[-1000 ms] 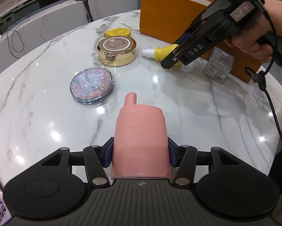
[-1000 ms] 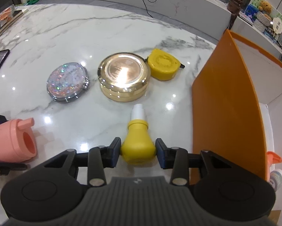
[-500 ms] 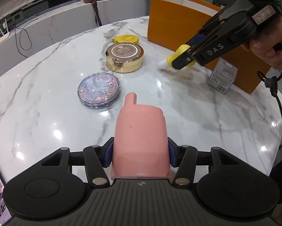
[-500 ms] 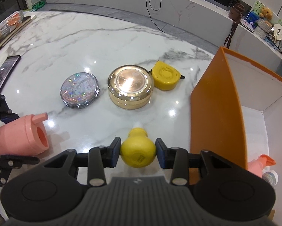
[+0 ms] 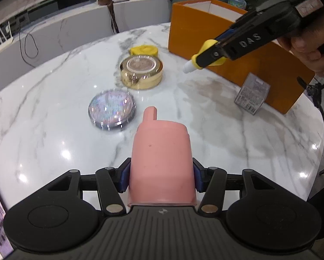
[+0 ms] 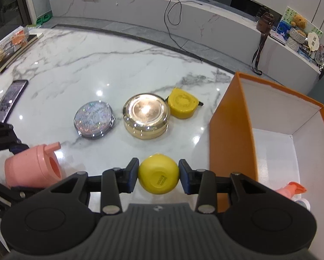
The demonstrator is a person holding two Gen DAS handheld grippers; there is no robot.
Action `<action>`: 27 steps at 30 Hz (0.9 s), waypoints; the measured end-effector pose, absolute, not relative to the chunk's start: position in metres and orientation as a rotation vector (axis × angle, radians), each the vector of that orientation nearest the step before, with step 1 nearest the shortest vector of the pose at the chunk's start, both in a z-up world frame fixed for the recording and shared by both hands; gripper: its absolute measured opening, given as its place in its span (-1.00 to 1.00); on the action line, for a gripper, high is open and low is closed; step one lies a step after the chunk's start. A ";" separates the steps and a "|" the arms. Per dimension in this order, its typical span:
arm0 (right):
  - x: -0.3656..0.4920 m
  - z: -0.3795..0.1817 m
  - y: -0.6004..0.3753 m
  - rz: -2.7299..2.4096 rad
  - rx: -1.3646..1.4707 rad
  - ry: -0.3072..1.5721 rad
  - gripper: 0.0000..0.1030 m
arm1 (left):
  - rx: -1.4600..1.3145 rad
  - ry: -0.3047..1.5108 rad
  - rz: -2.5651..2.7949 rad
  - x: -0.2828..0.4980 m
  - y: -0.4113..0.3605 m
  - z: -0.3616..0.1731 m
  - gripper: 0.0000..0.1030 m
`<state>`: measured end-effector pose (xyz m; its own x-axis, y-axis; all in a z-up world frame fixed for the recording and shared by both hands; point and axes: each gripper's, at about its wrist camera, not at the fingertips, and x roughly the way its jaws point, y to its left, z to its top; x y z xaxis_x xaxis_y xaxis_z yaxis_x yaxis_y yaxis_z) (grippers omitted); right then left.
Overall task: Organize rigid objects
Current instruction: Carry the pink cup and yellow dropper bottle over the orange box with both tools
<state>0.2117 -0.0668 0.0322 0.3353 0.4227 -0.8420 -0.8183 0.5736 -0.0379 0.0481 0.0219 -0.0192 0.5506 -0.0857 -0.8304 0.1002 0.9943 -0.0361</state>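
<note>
My left gripper (image 5: pixel 160 178) is shut on a pink cup with a small spout (image 5: pixel 160 158), held above the marble table (image 5: pixel 53 130); the same pink cup (image 6: pixel 33 169) shows at the lower left of the right wrist view. My right gripper (image 6: pixel 158 176) is shut on a yellow bulb-shaped bottle (image 6: pixel 158 177), its base facing the camera. From the left wrist view that yellow bottle (image 5: pixel 207 54), white tip down, hangs in the air in front of the orange box (image 5: pixel 205 34). On the table lie a glitter compact (image 6: pixel 94 119), a gold tin (image 6: pixel 146 116) and a yellow tape measure (image 6: pixel 182 105).
The open orange box (image 6: pixel 231 143) stands at the right, white inside, with an orange-capped item (image 6: pixel 292 189) at its bottom. A small clear packet (image 5: pixel 251 96) leans on the box's outer wall. A phone (image 6: pixel 10 99) lies at the table's left edge. A person's hand (image 5: pixel 311 47) holds the right gripper.
The right gripper has risen with the yellow bottle, lifting it off the table and tipping its base toward the camera. The left gripper keeps the pink cup almost in place.
</note>
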 end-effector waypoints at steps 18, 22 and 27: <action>0.218 0.075 -0.091 0.824 -0.378 0.810 -0.23 | 0.050 0.889 -0.099 0.084 -0.012 0.046 0.21; 0.222 0.084 -0.102 0.816 -0.332 0.792 -0.23 | 0.070 0.872 -0.110 0.096 -0.024 0.058 0.22; 0.228 0.092 -0.123 0.791 -0.283 0.777 -0.23 | 0.111 0.856 -0.127 0.112 -0.042 0.069 0.21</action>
<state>0.2283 -0.1228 0.0923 0.4491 0.5313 -0.7184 -0.7280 0.6837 0.0505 0.1124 -0.0421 0.0685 0.6490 -0.0674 -0.7578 0.1562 0.9867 0.0460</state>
